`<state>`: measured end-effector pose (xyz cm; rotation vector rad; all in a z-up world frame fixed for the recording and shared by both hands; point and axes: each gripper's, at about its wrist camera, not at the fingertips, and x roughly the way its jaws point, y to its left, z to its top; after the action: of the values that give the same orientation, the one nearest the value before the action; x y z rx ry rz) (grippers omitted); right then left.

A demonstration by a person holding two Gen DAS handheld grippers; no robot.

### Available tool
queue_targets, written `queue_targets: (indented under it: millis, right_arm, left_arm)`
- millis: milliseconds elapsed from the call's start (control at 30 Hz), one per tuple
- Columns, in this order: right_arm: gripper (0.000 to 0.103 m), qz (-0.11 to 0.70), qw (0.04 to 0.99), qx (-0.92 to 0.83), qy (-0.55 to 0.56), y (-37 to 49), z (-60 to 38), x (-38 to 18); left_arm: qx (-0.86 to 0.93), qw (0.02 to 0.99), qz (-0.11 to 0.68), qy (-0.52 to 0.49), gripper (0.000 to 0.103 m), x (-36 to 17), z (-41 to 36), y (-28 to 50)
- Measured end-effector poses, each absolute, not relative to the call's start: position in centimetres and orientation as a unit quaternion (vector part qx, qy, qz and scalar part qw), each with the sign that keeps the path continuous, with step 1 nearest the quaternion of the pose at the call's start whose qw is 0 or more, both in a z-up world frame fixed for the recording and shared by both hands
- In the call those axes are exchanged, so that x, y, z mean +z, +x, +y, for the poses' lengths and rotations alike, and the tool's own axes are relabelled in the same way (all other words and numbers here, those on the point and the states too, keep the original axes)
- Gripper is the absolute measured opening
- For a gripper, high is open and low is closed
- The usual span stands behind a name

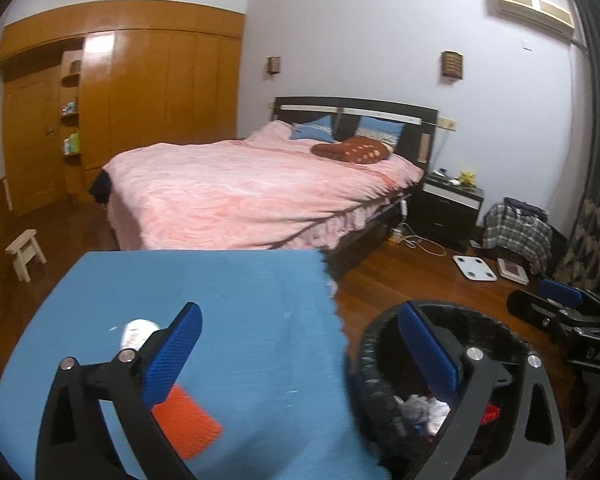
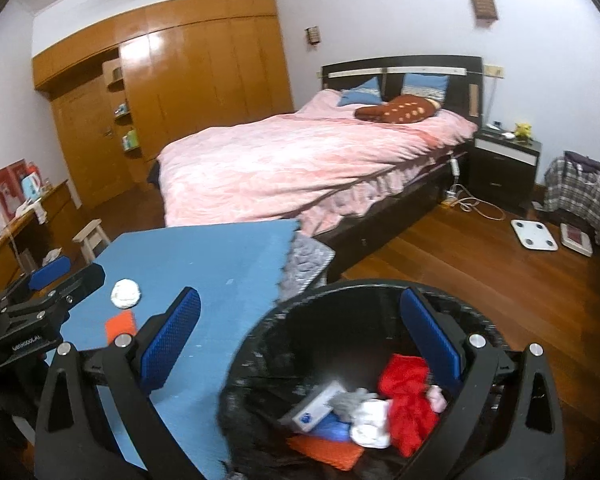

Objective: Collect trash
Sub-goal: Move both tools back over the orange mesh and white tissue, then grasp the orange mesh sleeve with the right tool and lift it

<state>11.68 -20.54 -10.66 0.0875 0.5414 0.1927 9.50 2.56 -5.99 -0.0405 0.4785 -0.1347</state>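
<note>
The right tool [image 2: 300,344] is being held open over the lined bin [image 2: 260,360]; the left tool [image 1: 300,356] is being held open too, above the white wad [image 1: 138,330] and orange scrap [image 1: 192,424] lying on the blue tabletop [image 1: 240,300].

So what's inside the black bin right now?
The black bin holds red crumpled trash, white wads, a small box and an orange piece. Anything beneath is covered.

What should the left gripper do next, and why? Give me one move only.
Probably lower the open left gripper onto the orange card just below it on the blue mat. Both grippers are empty, the bin already holds trash, and the card and the white wad remain out.
</note>
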Motion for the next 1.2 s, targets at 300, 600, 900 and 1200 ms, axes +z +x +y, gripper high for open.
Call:
queue_targets:
  millis: [300, 600, 900, 1200]
  right_arm:
    - [0.097, 0.275, 0.95, 0.148, 0.028, 13.6, -13.3, -11.6]
    - [0.097, 0.293, 0.935, 0.197, 0.008, 15.2, -5.8, -13.7]
    - [0.097, 0.317, 0.919, 0.234, -0.011, 16.9, 0.5, -16.5]
    - [0.097, 0.357, 0.896, 0.261, -0.035, 17.8, 5.4, -20.5]
  left_arm:
    - [-0.002, 0.97, 0.241, -0.019, 0.097, -7.2, 9.6, 8.7]
    - [0.054, 0.966, 0.252, -0.018, 0.097, -9.8, 15.6, 8.1]
    - [0.094, 0.958, 0.27, -0.026, 0.097, -12.5, 20.8, 7.9]
    - [0.118, 0.948, 0.294, -0.037, 0.097, -15.1, 24.4, 7.9]
